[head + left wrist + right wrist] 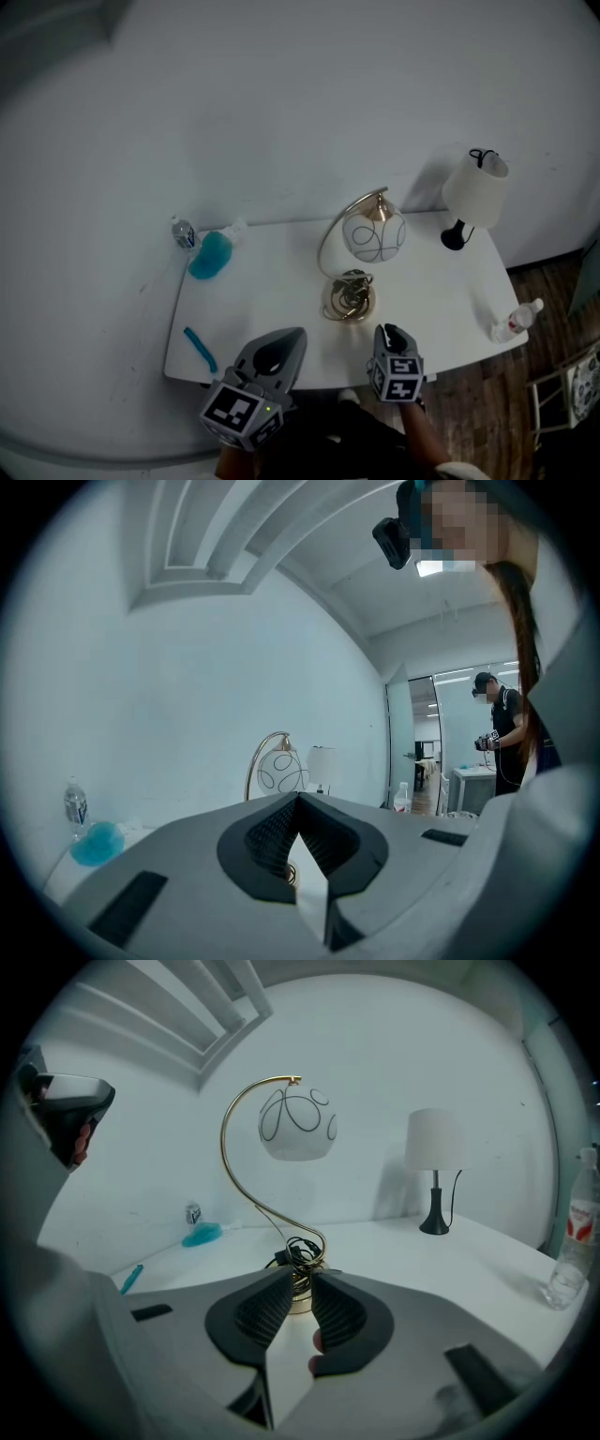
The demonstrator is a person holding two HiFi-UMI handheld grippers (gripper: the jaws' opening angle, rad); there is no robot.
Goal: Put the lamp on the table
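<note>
two lamps on one table [272,300]: globe lamp [373,234], shaded lamp [475,192]; left gripper [292,336] fingers together, right gripper [390,330] fingers slightly parted.

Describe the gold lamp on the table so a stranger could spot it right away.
On the white table against the wall, the gold lamp stands near the middle. A thin gold arc carries a white globe with dark loops, unlike the white-shaded lamp with a black base at the far right corner.
</note>
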